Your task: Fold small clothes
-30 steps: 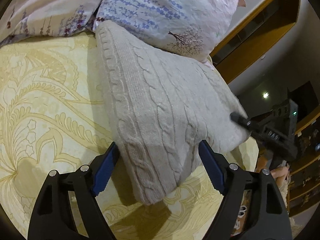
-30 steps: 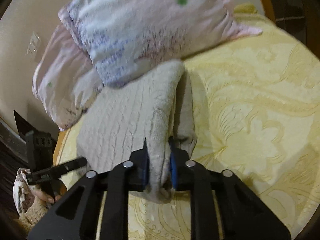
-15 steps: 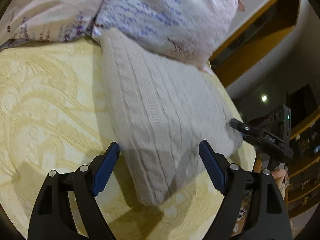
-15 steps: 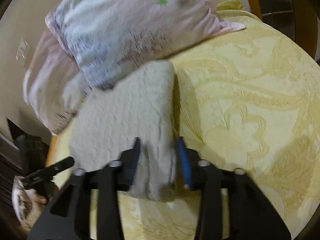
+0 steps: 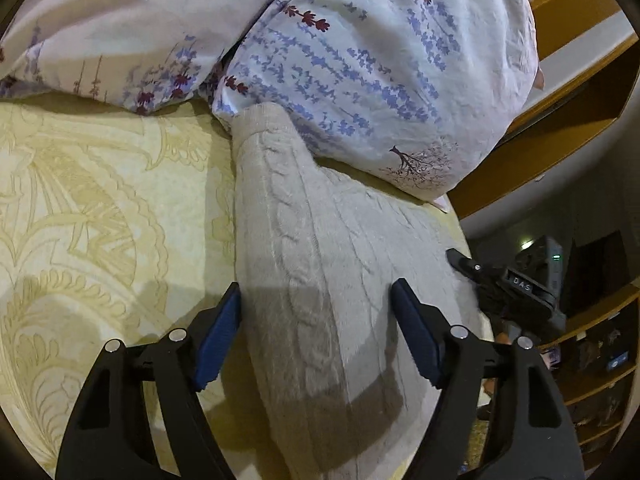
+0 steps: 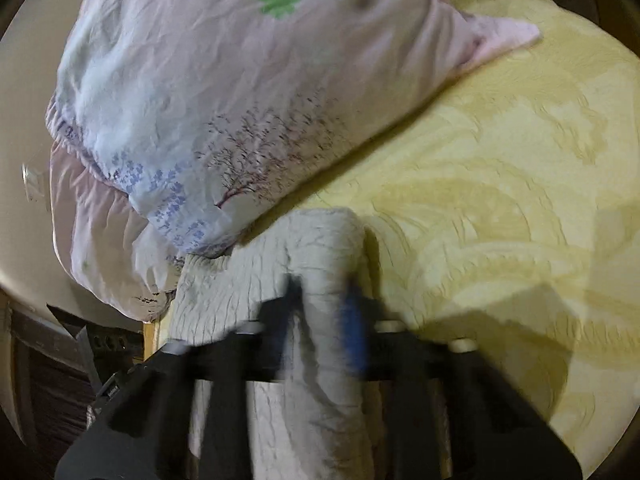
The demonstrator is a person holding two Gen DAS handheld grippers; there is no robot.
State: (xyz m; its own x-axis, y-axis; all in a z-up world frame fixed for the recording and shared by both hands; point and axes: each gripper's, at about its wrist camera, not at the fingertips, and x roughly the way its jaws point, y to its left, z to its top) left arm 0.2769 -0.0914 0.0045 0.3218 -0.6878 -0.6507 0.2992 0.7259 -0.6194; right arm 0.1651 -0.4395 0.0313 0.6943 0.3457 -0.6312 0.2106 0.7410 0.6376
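A folded cream cable-knit sweater [image 5: 320,240] lies on the yellow bedspread [image 5: 100,220], its far end tucked against a floral pillow [image 5: 360,60]. My left gripper [image 5: 316,286] straddles the sweater's near part. Its jaws are closing with the knit between the blue pads, and its left pad stands at the sweater's edge. In the blurred right wrist view, my right gripper [image 6: 324,286] is shut on a raised fold of the sweater [image 6: 320,248]. The right gripper [image 5: 500,280] also shows at the sweater's right edge in the left wrist view.
Two floral pillows [image 6: 200,80] lie at the head of the bed, the second one [image 5: 100,28] further left. A wooden bed frame [image 5: 560,92] and dark shelves [image 5: 600,360] stand past the bed's right edge. Patterned yellow bedspread [image 6: 500,160] spreads to the side.
Both grippers moved toward the pillows along the sweater. The right gripper let go of the fold for a moment, then closed on it again. The left jaws narrowed a little.
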